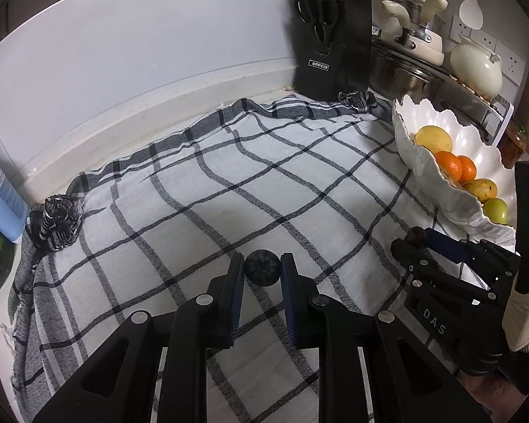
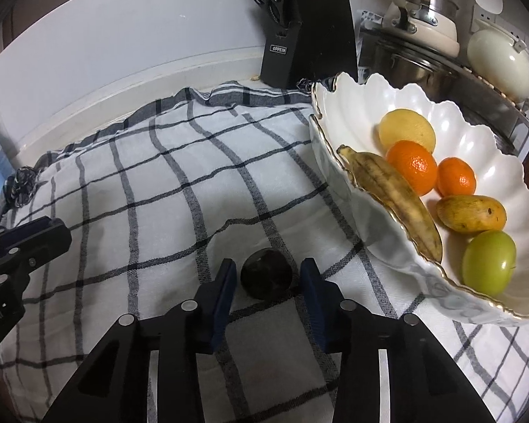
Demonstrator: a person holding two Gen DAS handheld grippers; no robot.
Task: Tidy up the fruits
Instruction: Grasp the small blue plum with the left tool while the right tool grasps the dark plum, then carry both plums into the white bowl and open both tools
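Dark fruit (image 2: 266, 274) between right gripper (image 2: 268, 282) pads (untouched) —

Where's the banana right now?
In the right wrist view, the banana lies in the white bowl, along its near-left rim, beside the larger orange.

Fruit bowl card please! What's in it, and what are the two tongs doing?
Bowl: white, wavy rim, on checked cloth
Inside: banana, two oranges, mango, green fruit, yellow fruit
Left tongs: shut on dark berry
Right tongs: open around dark plum on the cloth
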